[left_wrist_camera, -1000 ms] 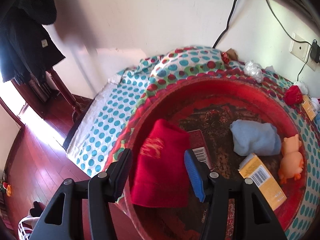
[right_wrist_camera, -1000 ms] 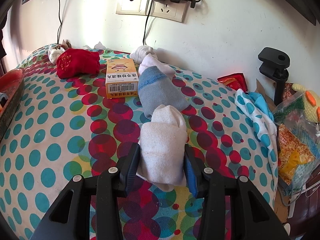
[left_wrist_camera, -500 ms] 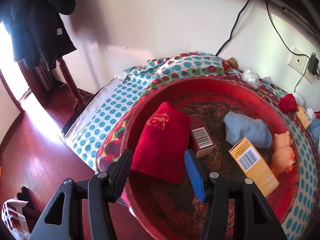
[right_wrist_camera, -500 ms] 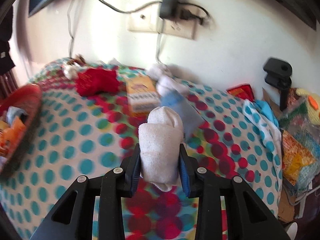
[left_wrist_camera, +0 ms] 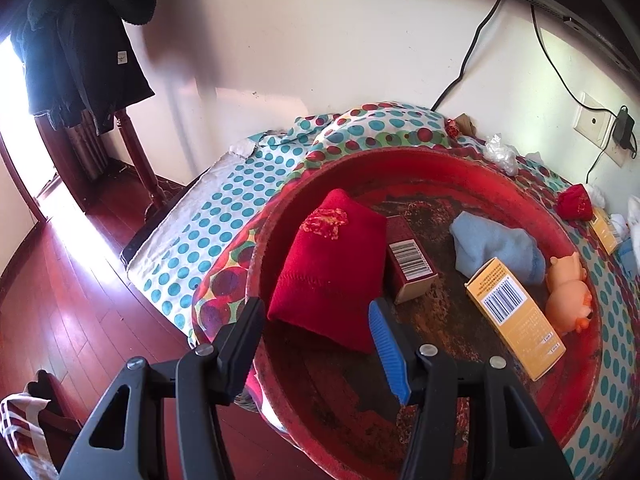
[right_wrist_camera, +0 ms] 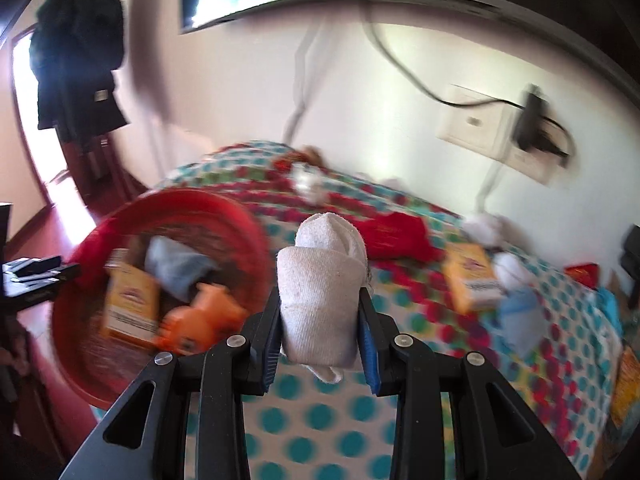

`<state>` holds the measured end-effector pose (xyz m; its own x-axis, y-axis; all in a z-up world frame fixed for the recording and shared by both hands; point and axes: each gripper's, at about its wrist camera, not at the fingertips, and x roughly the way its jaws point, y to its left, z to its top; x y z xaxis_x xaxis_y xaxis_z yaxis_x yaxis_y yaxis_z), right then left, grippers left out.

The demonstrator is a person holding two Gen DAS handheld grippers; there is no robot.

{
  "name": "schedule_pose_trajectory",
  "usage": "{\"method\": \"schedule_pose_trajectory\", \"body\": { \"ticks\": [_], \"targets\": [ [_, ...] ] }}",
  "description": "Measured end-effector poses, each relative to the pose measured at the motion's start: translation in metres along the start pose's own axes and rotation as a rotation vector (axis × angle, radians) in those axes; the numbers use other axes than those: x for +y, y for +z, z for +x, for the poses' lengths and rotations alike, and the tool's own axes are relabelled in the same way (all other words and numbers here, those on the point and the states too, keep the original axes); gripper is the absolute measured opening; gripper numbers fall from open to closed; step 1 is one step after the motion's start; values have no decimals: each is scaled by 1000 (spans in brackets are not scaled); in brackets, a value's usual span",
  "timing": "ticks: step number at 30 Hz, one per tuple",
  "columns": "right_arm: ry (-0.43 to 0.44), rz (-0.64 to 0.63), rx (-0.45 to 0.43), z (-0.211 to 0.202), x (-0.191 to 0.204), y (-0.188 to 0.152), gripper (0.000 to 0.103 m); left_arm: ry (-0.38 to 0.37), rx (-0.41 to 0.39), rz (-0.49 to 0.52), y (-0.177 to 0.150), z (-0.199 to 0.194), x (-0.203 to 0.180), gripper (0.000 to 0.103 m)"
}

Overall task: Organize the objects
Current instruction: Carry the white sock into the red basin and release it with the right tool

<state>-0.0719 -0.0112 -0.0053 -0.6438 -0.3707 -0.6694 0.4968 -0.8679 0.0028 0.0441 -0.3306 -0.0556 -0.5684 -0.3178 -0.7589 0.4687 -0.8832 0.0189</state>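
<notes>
My right gripper point(right_wrist_camera: 320, 320) is shut on a rolled white sock point(right_wrist_camera: 320, 280) and holds it in the air above the dotted cloth, to the right of the red basin point(right_wrist_camera: 240, 220). My left gripper point(left_wrist_camera: 316, 320) is open and empty over the near rim of the red basin point(left_wrist_camera: 420, 160). In the basin lie a red folded cloth point(left_wrist_camera: 332, 268), a dark red box point(left_wrist_camera: 410, 266), a light blue sock point(left_wrist_camera: 496, 246), a yellow box point(left_wrist_camera: 516, 316) and an orange toy pig point(left_wrist_camera: 568, 292).
On the dotted cloth point(right_wrist_camera: 520, 360) lie a red sock roll point(right_wrist_camera: 396, 236), a yellow box point(right_wrist_camera: 472, 280), a blue sock point(right_wrist_camera: 520, 316) and white socks point(right_wrist_camera: 484, 228). A wall socket with a plug point(right_wrist_camera: 528, 128) is behind. Red wood floor point(left_wrist_camera: 60, 300) lies left of the table.
My right gripper has lifted the white sock off the cloth and swung left toward the red basin. My left gripper has drawn back from the red cloth, still open.
</notes>
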Motion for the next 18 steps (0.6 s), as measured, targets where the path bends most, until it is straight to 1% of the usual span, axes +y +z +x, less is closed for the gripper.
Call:
{"method": "schedule_pose_trajectory", "body": {
  "ticks": [2, 3, 5, 9, 11, 13, 15, 16, 18],
  "targets": [
    [37, -26, 3, -4, 11, -2, 31, -2, -2, -4, 0, -1, 1, 56],
    [46, -40, 6, -10, 32, -9, 31, 0, -2, -5, 0, -1, 2, 56],
    [84, -61, 15, -9, 39, -13, 31, 9, -6, -10, 0, -2, 3, 56],
    [120, -104, 37, -4, 61, -19, 32, 0, -11, -27, 1, -4, 7, 56],
    [137, -116, 52, -4, 86, -18, 32, 1, -13, -30, 1, -5, 7, 56],
    [142, -129, 57, -14, 92, -32, 32, 0, -14, -36, 1, -5, 9, 56],
    [148, -140, 67, -10, 96, -27, 32, -8, -11, -38, 1, -5, 9, 56],
    [150, -146, 73, -9, 91, -31, 33, -8, -9, -39, 1, -4, 9, 56],
    [156, -149, 84, -4, 100, -30, 33, -7, -4, -36, 1, -3, 9, 56]
  ]
}}
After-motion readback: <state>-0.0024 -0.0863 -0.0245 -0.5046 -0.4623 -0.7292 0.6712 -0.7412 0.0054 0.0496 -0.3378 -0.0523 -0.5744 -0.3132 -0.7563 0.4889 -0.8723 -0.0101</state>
